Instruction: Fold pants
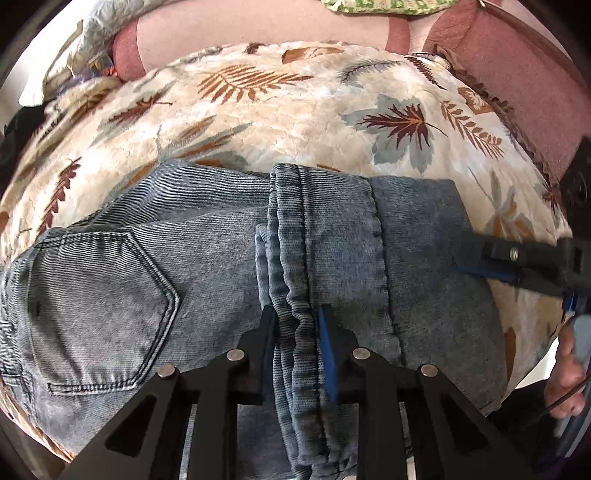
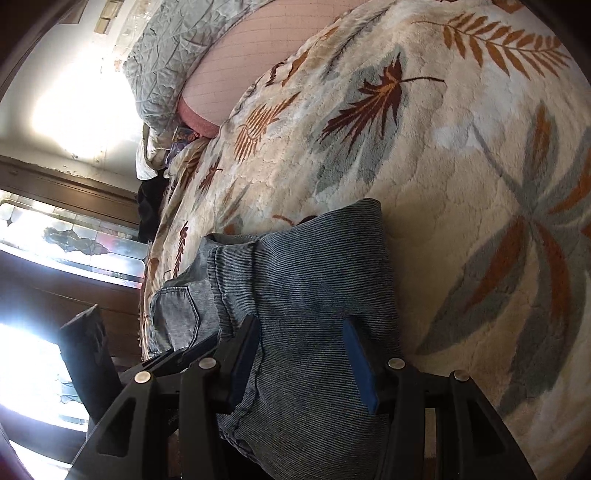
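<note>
**Folded jeans on bed, left gripper clamped on hem bundle**

Nearest, left wrist view: left gripper (image 1: 297,350) pointing steeply down, jaws pinched on bunched hem layers of the pants (image 1: 207,258); denim wedged tight between the two pads. Back pocket (image 1: 99,302) up and to the left of that grip, flat on top layer. Doubled-over leg cuff (image 1: 321,206) just past the jaws, lying across the rest of the denim.

Right side of same view: right gripper (image 1: 480,264) reaching in from the edge, tips at the folded right edge of the pants. Hand (image 1: 565,373) behind it at lower right rim.

Right wrist view: right gripper (image 2: 301,354) with jaws about half apart, straddling the denim (image 2: 314,280); fabric lying between the pads, pads not seen pressing on it, so not gripping. Left gripper body (image 2: 88,362) dark at left, beside the pocket end.

Under everything: plush leaf-print blanket (image 1: 295,122) covering the bed, pants resting directly on it near the close edge. No containers in sight.

Farther: pink bedsheet (image 1: 258,33) beyond the blanket, grey quilted pillow (image 2: 173,55) at the bed's head, green-patterned cloth (image 1: 384,7) at top rim. Bright window (image 2: 81,107) and stained-glass panel (image 2: 74,240) past the bed, blown out. Nothing lying on top of the pants besides the grippers.
</note>
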